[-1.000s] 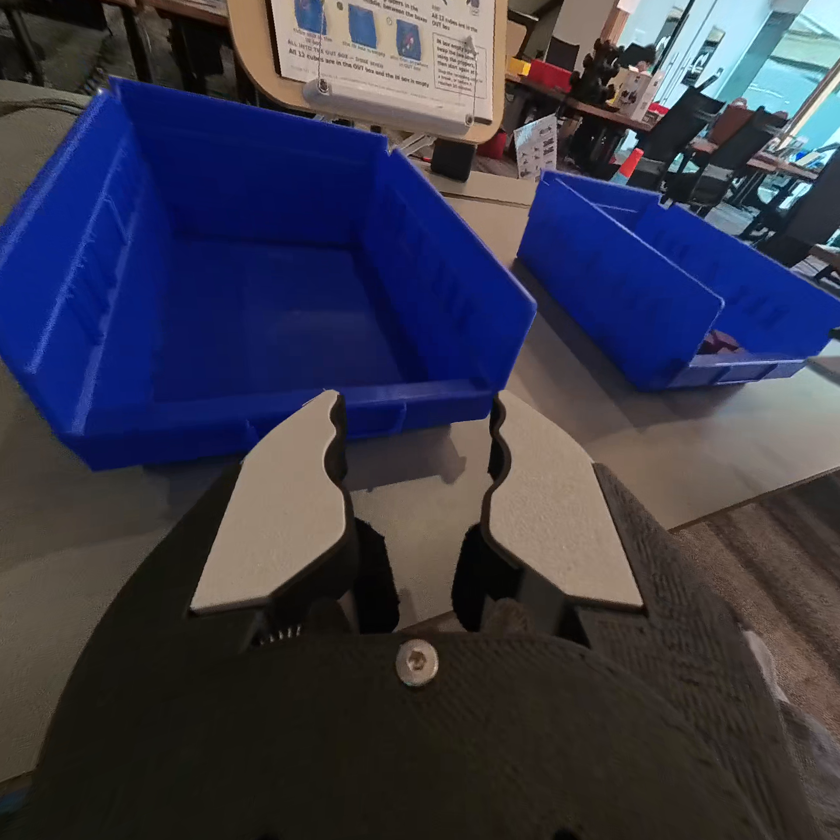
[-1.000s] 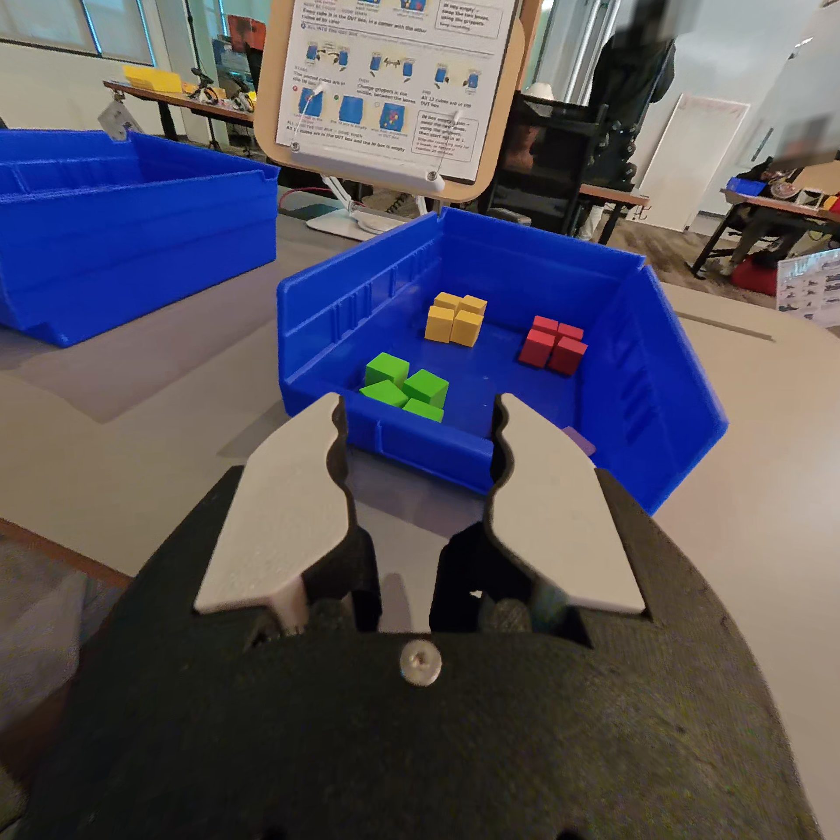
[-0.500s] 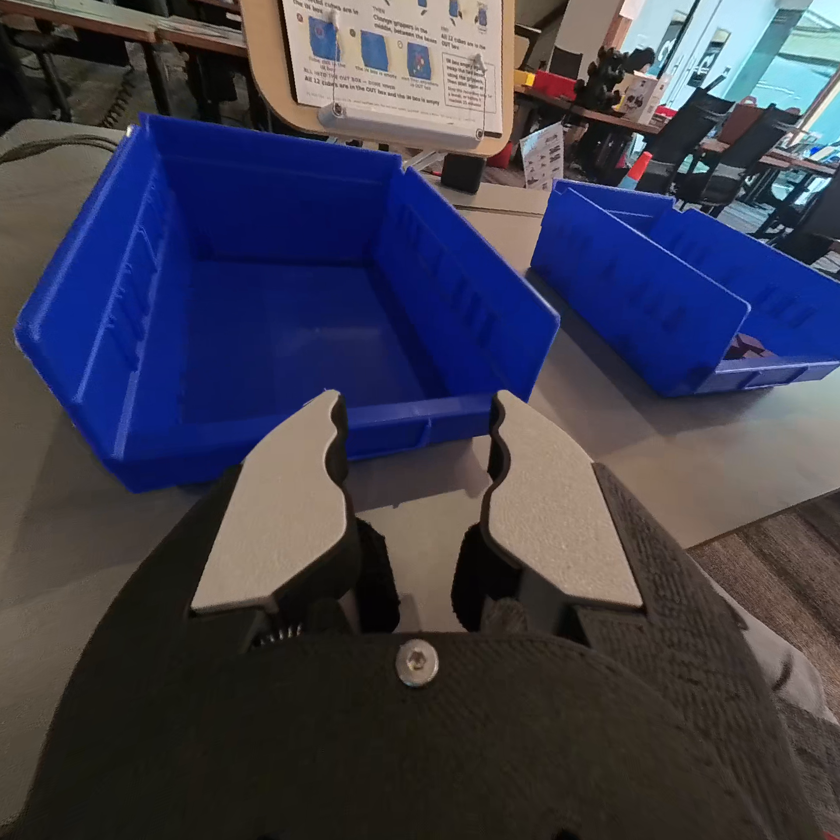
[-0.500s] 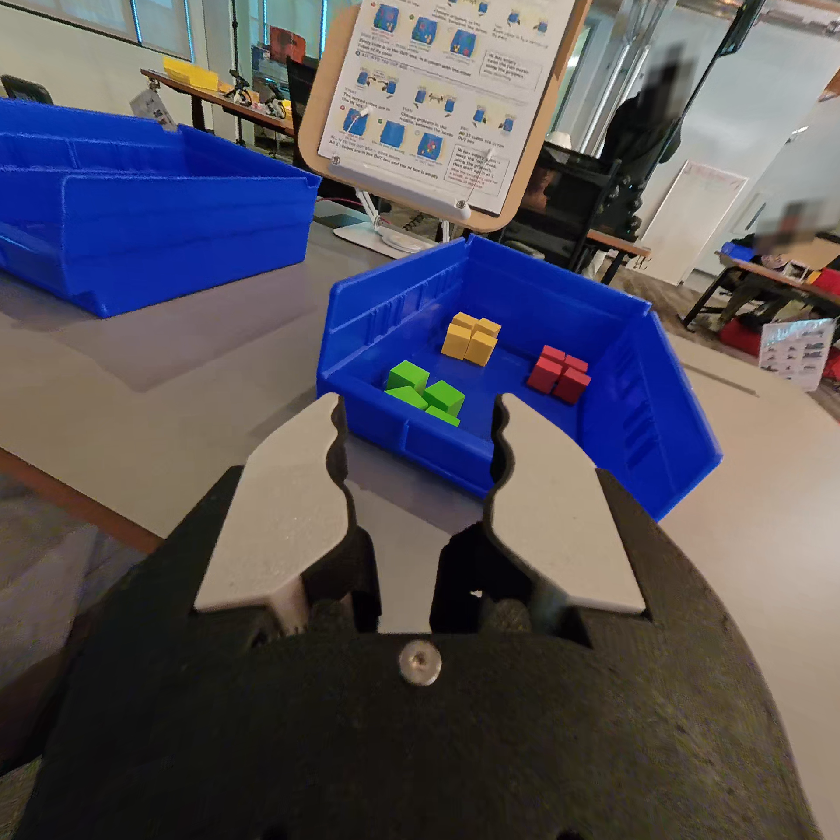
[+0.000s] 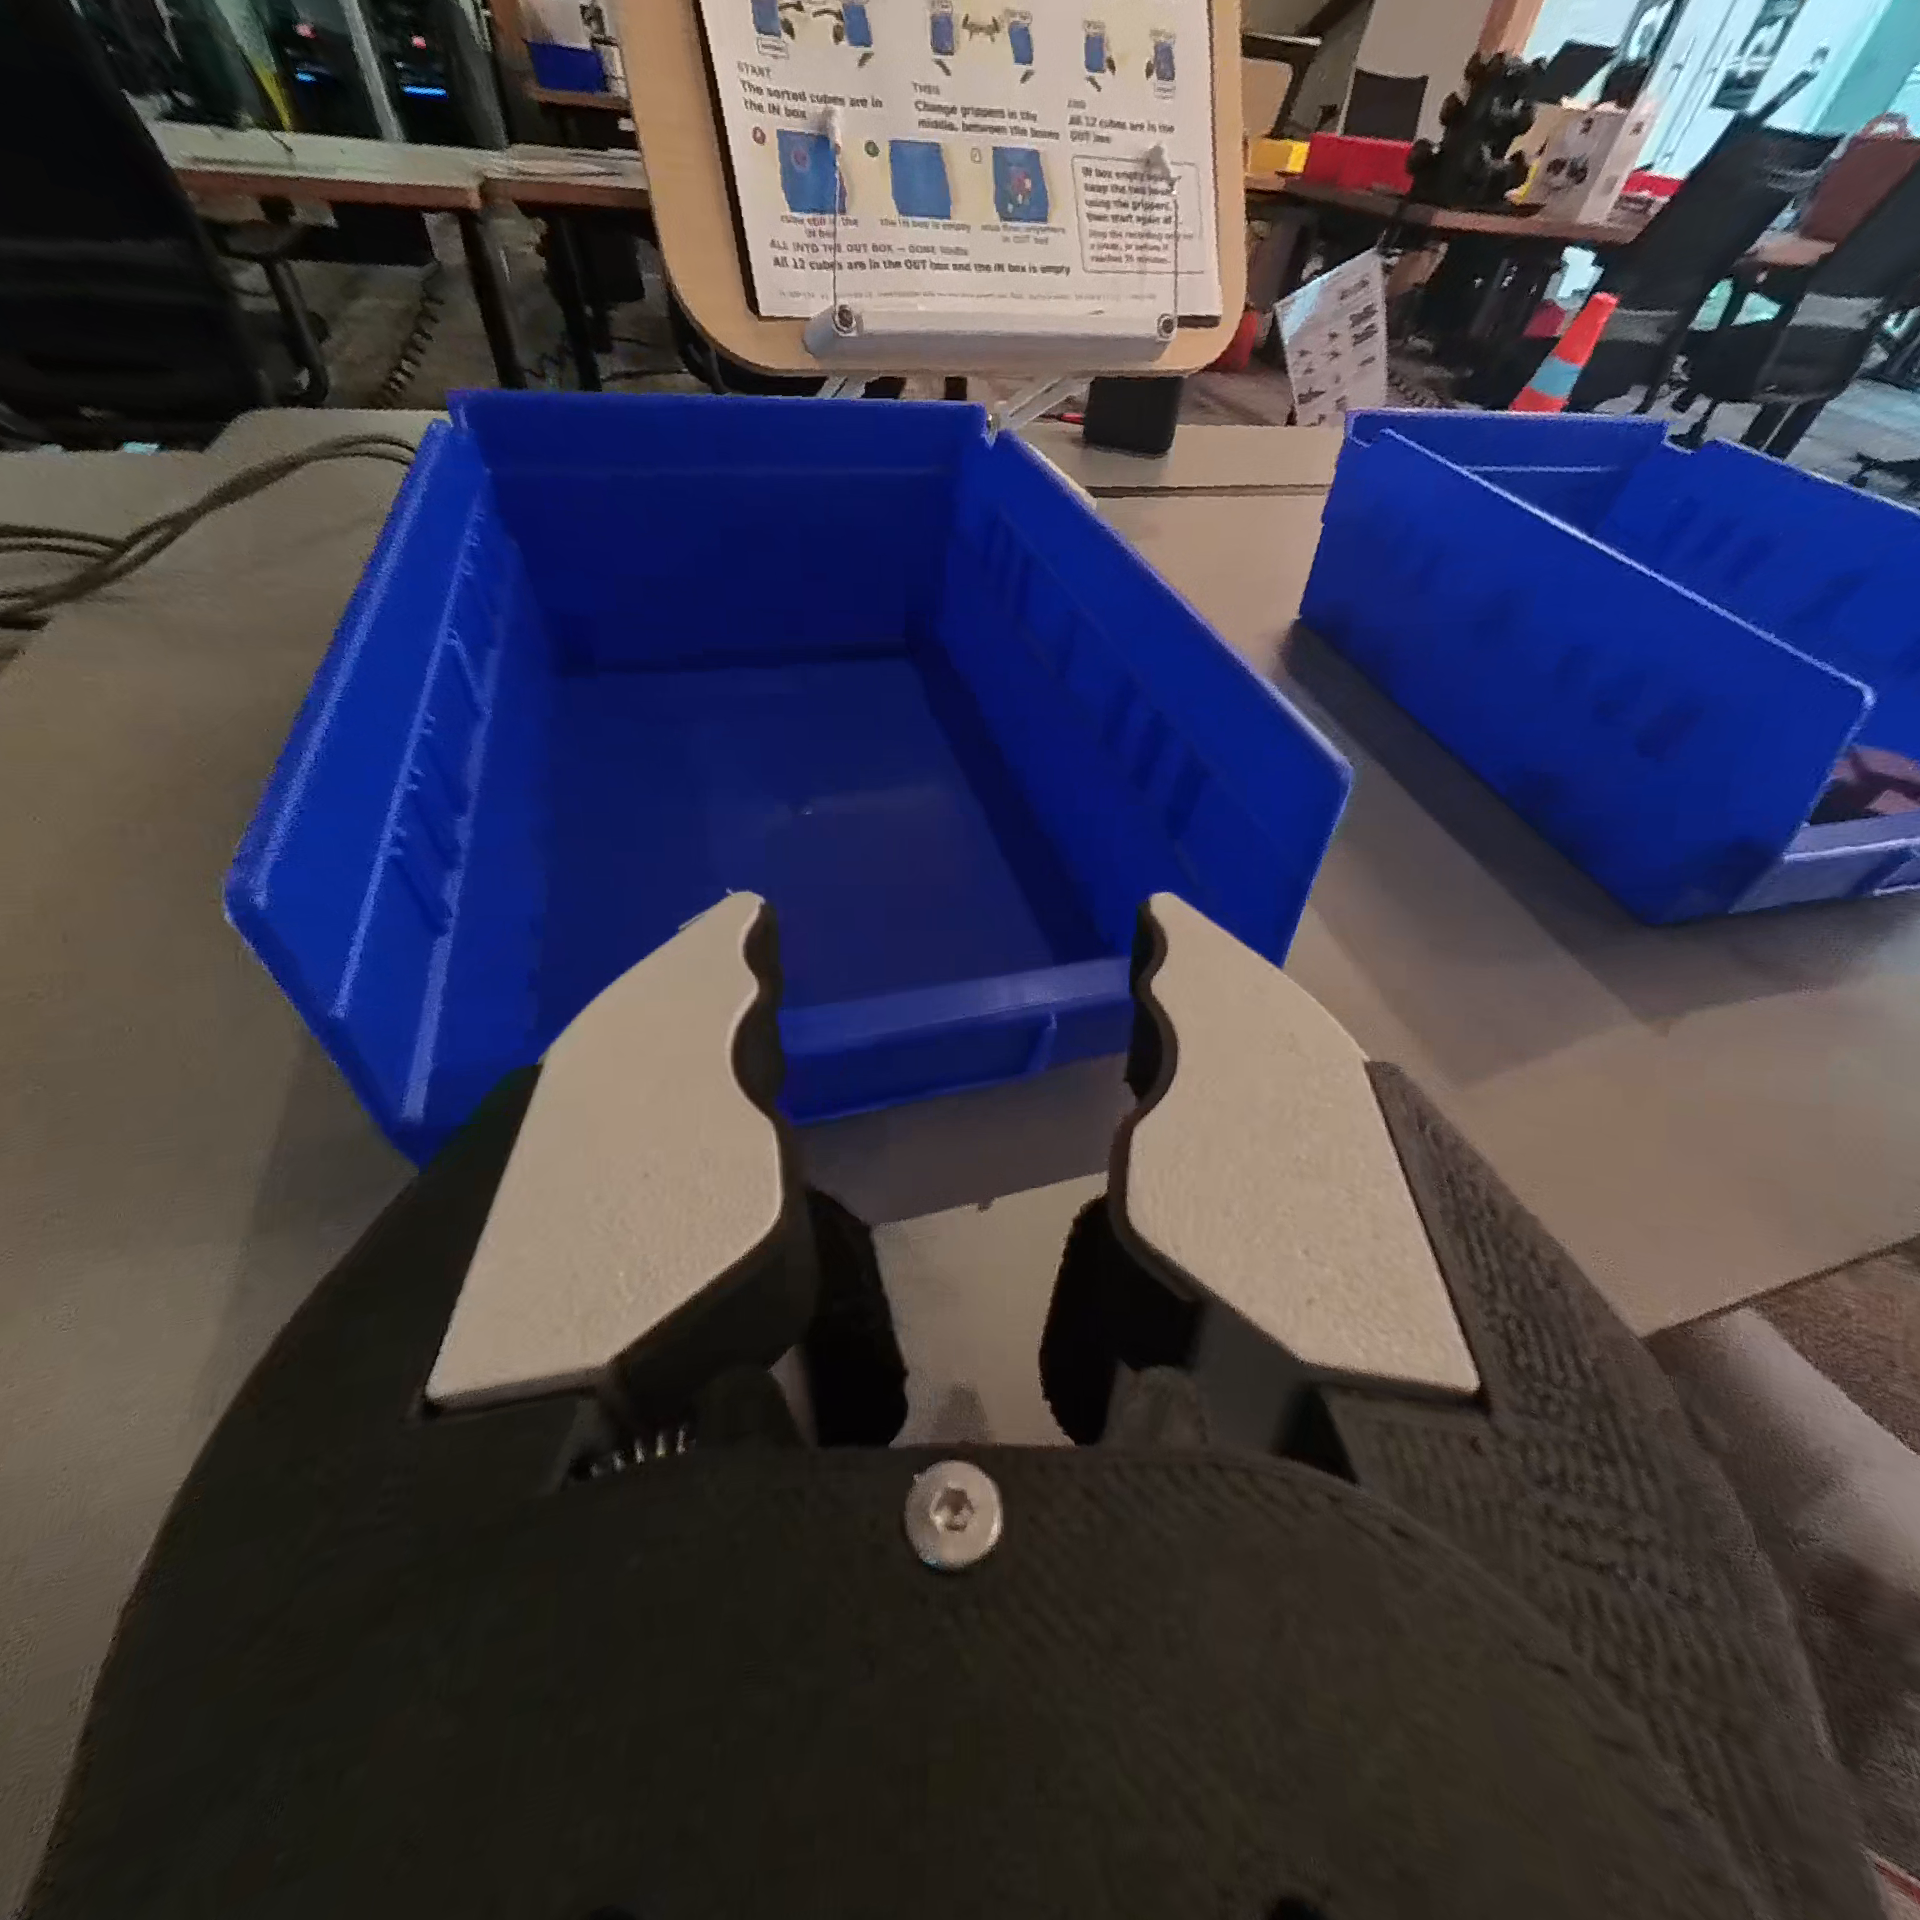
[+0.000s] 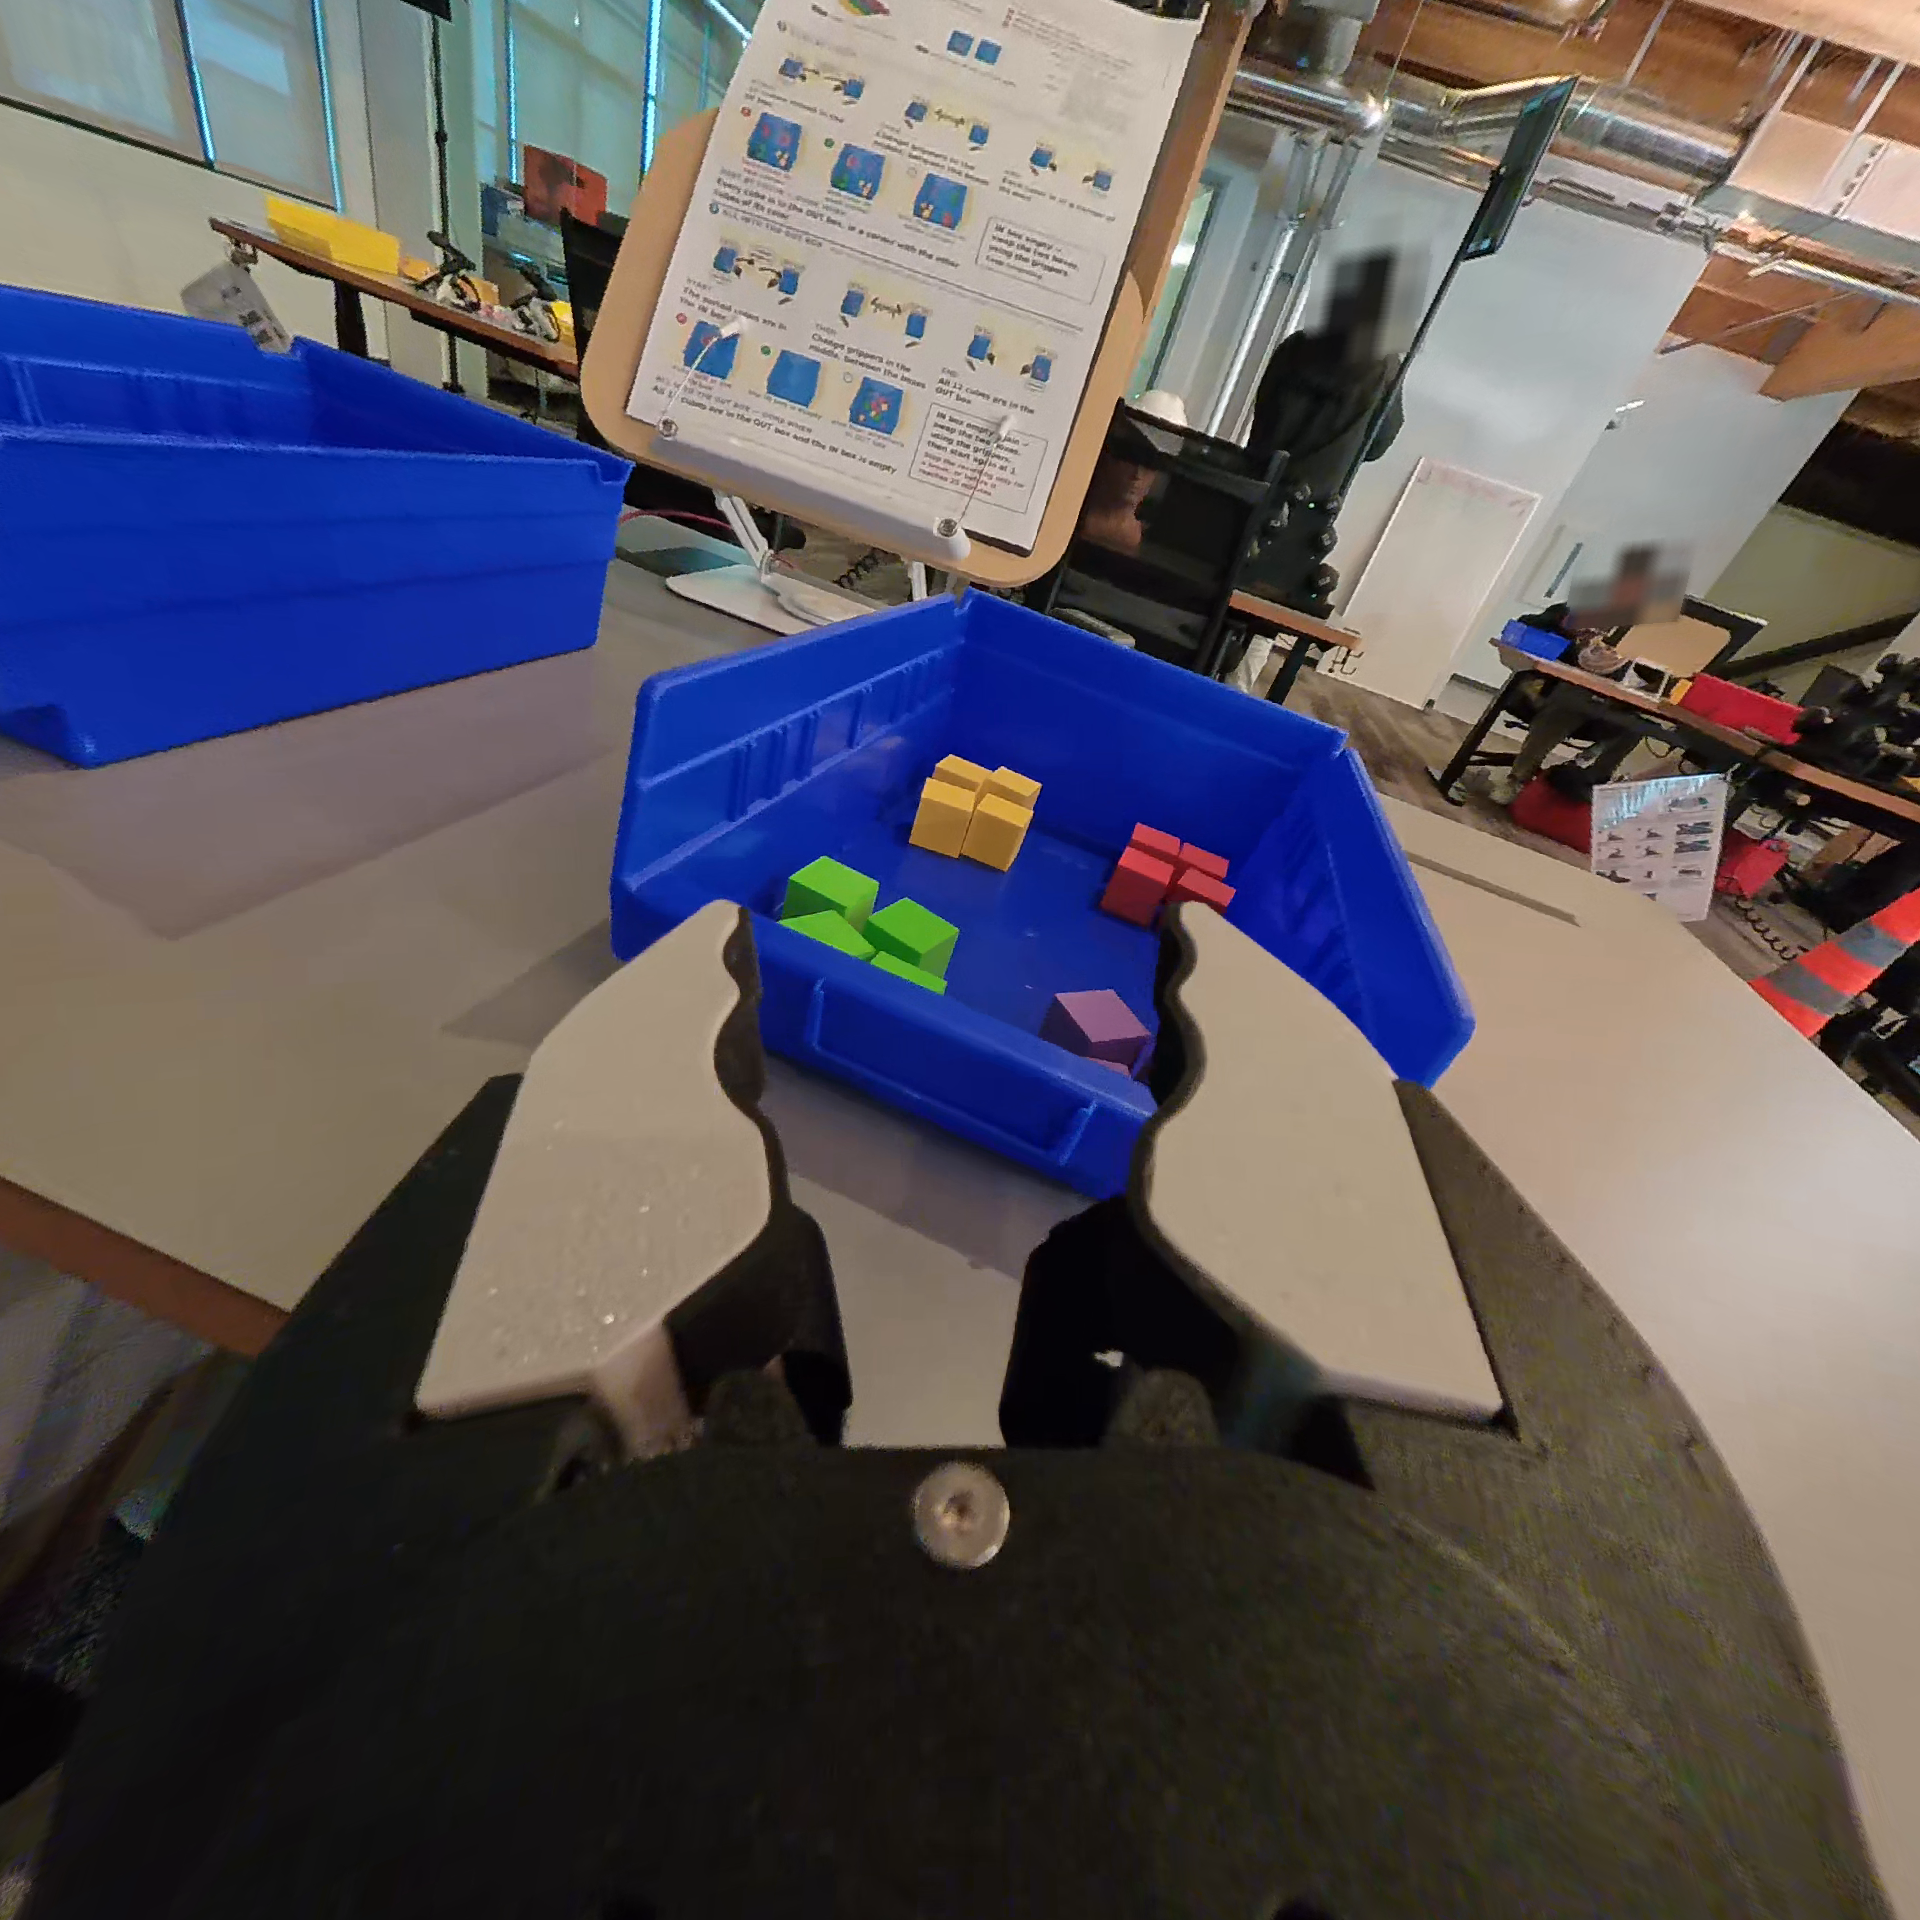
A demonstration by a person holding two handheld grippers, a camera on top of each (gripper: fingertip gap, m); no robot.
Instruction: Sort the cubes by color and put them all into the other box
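My left gripper (image 5: 951, 935) is open and empty, just in front of the low front lip of an empty blue bin (image 5: 436, 748) on the grey table. My right gripper (image 6: 951, 930) is open and empty, in front of a second blue bin (image 6: 935, 1081). That bin holds green cubes (image 6: 868, 925) front left, yellow cubes (image 6: 971, 810) at the back, red cubes (image 6: 1164, 878) back right and a purple cube (image 6: 1096, 1023) front right, partly behind my right finger. The same bin shows at the right of the left wrist view (image 5: 1558, 686).
A board with a printed instruction sheet (image 5: 966, 166) stands behind the bins; it also shows in the right wrist view (image 6: 894, 281). The empty bin shows at the left there (image 6: 291, 551). The table's front edge (image 6: 135, 1278) is near. Cables (image 5: 156, 540), an orange cone (image 6: 1849, 966), desks and chairs lie beyond.
Both grippers stay open. Both views have tilted up and shifted, so the bins sit more centred and lower; the purple cube has come into the right wrist view.
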